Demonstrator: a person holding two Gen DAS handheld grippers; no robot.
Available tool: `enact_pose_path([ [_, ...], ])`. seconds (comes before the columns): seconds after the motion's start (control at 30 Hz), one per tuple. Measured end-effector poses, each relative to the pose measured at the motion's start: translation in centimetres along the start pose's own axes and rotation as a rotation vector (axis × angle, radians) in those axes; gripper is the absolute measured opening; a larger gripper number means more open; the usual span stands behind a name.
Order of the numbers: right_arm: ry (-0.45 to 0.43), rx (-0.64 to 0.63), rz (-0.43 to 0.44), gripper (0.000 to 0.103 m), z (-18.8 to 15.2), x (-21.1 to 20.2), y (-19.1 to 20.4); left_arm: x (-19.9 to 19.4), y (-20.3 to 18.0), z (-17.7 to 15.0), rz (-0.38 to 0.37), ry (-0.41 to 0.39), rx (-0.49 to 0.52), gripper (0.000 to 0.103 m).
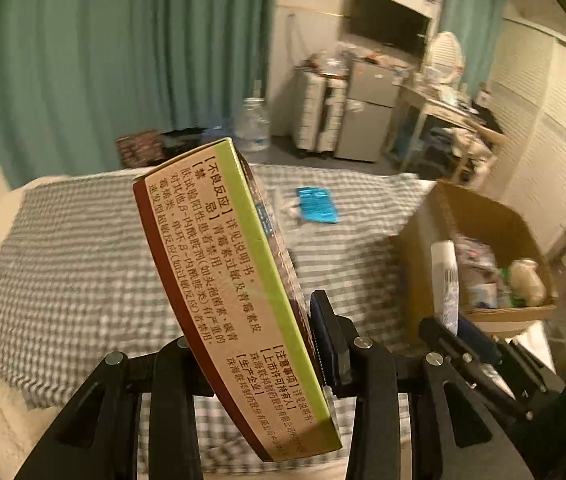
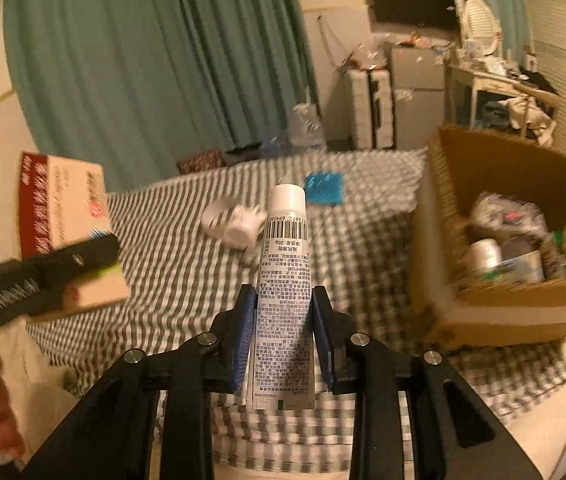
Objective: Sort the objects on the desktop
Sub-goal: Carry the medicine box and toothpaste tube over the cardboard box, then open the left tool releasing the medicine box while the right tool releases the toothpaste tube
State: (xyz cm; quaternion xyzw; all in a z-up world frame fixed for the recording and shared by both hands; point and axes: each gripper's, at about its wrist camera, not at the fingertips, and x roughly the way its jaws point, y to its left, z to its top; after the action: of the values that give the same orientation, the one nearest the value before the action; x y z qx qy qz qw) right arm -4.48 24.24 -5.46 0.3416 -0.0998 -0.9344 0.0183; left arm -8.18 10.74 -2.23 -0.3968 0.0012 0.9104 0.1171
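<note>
Two handheld grippers carry items above a gingham-covered surface [image 2: 171, 280] toward a cardboard box [image 2: 523, 304] already holding bottles and packets. The right gripper [image 2: 283, 332] is clamped on a white tube [image 2: 285, 280], cap pointing away along the fingers, long axis in line with them. The left gripper [image 1: 251, 344] pinches a medicine carton [image 1: 227, 280] by its broad faces, the carton tilted and jutting forward. The box sits ahead and to the right of both loads, and the right gripper appears the nearer, though motion blur makes that hard to judge. A blue packet [image 2: 324, 188] and crumpled white wrapping [image 2: 235, 222] lie on the cloth.
</note>
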Motion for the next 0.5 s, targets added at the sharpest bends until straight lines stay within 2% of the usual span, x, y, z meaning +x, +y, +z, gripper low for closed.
enact_pose_path([
  [0.13, -0.065, 0.055, -0.064, 0.028, 2.1, -3.8, -3.8, 0.1, -4.9, 1.9, -0.062, -0.008, 0.079, 0.038],
  [0.27, -0.095, 0.113, -0.153, 0.028, 3.9, -5.8, -8.9, 0.8, -10.3, 3.8, -0.164, -0.019, 0.168, 0.038],
  [0.4, -0.08, 0.158, -0.244, 0.028, 5.3, -6.6, -14.5, 3.3, -15.9, 5.1, -0.307, 0.021, 0.241, 0.038],
  [0.5, -0.077, 0.19, -0.286, 0.028, 5.8, -6.5, -17.6, 5.4, -19.0, 5.4, -0.35, 0.04, 0.304, 0.038],
])
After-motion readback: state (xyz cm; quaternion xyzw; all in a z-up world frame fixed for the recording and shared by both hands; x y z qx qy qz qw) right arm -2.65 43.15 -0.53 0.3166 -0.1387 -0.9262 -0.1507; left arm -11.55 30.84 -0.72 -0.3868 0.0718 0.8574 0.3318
